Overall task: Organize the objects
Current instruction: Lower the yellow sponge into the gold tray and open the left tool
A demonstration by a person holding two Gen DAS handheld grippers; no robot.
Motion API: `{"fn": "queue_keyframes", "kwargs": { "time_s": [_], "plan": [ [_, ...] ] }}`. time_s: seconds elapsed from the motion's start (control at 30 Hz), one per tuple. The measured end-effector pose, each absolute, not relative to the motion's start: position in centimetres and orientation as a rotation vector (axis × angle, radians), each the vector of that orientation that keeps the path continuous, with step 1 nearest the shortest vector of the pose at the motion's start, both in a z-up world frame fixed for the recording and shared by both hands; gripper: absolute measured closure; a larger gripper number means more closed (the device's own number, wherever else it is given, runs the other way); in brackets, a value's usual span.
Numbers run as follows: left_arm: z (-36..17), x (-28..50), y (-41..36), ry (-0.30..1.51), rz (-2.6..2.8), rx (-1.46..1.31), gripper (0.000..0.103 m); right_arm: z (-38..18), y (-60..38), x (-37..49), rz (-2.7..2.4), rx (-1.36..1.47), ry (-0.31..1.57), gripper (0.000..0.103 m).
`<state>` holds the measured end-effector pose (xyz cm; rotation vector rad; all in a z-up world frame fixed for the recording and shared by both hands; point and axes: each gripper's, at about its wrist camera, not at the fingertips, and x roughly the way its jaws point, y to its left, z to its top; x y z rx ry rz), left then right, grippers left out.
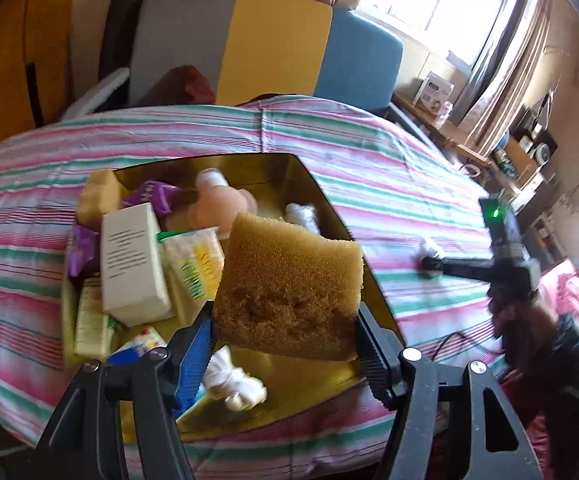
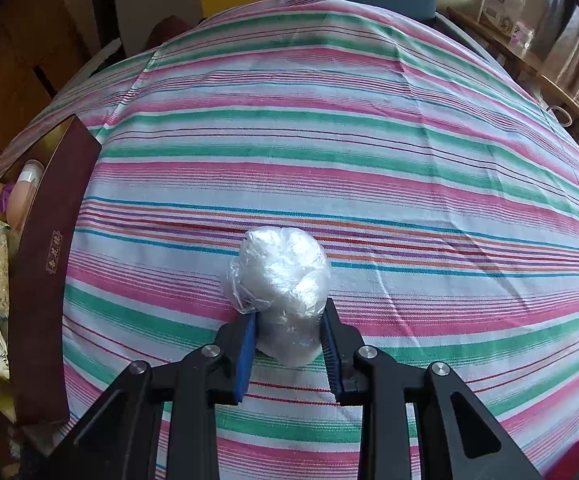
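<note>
My left gripper (image 1: 285, 320) is shut on a brown-yellow sponge (image 1: 289, 280), held over the right half of the open gold-lined box (image 1: 273, 168). Inside the box lie a white carton (image 1: 129, 264), a pink bottle (image 1: 217, 208), a yellow-green packet (image 1: 195, 260), purple packets (image 1: 83, 248) and a knotted white bundle (image 1: 237, 384). Another sponge (image 1: 97, 200) sits in its far left corner. My right gripper (image 2: 289, 316) is shut on a ball of clear plastic wrap (image 2: 279, 272) that rests on the striped cloth (image 2: 369, 152). The box's maroon outer wall (image 2: 45, 280) lies to its left.
The striped cloth covers a round table (image 1: 369, 168). Grey, yellow and blue cushions (image 1: 273, 44) stand behind it. A cluttered wooden shelf (image 1: 489, 148) runs along the right under a bright window. A person's sleeve (image 1: 561, 344) holds the right gripper (image 1: 429, 264) beside the box.
</note>
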<state>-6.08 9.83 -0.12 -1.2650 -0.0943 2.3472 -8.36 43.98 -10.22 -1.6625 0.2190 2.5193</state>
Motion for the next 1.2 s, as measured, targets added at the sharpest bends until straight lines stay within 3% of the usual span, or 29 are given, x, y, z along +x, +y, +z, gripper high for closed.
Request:
{"fn": "queue_keyframes", "kwargs": {
  "time_s": [0.1, 0.63, 0.83, 0.97, 1.2],
  "plan": [
    [-0.1, -8.1, 10.3, -0.126, 2.317, -1.284, 0.037, -10.2, 43.9, -8.4, 2.519, -1.662, 0.220, 0.073],
    [-5.9, -14.3, 17.0, 0.223, 2.207, -1.487, 0.036, -10.2, 43.9, -8.5, 2.523, -1.666, 0.222, 0.073],
    [-7.4, -15.1, 17.2, 0.212, 2.213, -1.529, 0.034, -10.1, 44.1, -8.6, 2.522, -1.668, 0.227, 0.072],
    [-6.7, -14.3, 16.8, 0.219, 2.237, -1.493, 0.026, -10.1, 44.1, -8.7, 2.520, -1.668, 0.228, 0.072],
    [-3.9, -12.4, 14.7, 0.179, 2.321, -1.408, 0.025, -10.2, 43.9, -8.6, 2.523, -1.661, 0.207, 0.072]
  ]
}}
